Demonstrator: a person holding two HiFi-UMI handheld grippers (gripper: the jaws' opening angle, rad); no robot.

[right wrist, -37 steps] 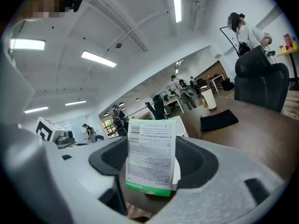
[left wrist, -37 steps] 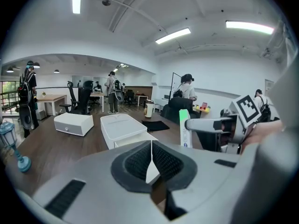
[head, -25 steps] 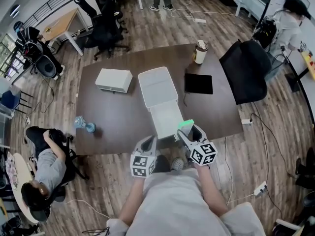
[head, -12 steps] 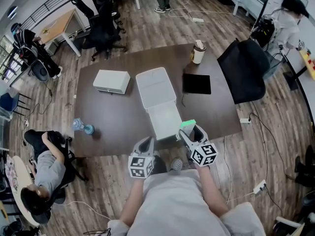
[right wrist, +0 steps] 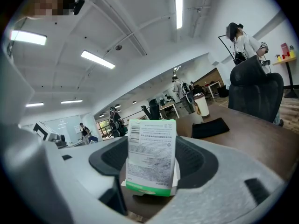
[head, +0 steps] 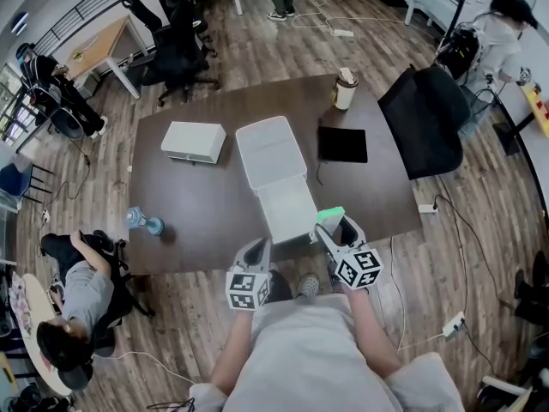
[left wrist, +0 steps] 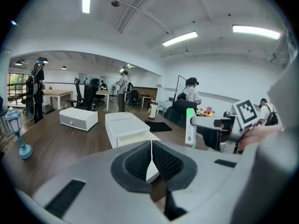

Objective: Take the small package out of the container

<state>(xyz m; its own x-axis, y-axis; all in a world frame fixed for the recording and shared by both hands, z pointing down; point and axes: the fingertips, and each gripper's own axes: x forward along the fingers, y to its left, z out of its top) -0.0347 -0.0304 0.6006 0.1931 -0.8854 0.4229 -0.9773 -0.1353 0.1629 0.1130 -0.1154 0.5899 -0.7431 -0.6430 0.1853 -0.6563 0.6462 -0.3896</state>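
Note:
My right gripper (head: 336, 227) is shut on a small white package with green edges (right wrist: 151, 155), held upright between the pads just off the table's near edge. The same package (head: 329, 215) shows as a green strip in the head view and stands upright at the right of the left gripper view (left wrist: 190, 126). The white container (head: 274, 166) lies mid-table with its drawer (head: 289, 210) pulled out toward me. My left gripper (head: 256, 252) is shut with nothing in it, near the table edge left of the drawer.
On the dark table (head: 197, 204) sit a second white box (head: 196, 141), a black tablet (head: 343, 145), a cup (head: 345, 89) and a blue lamp-like item (head: 144, 221). A black chair (head: 427, 118) stands at right. A person (head: 73, 294) sits at left.
The right gripper with the package has shifted slightly right and toward me. The left gripper stays in place.

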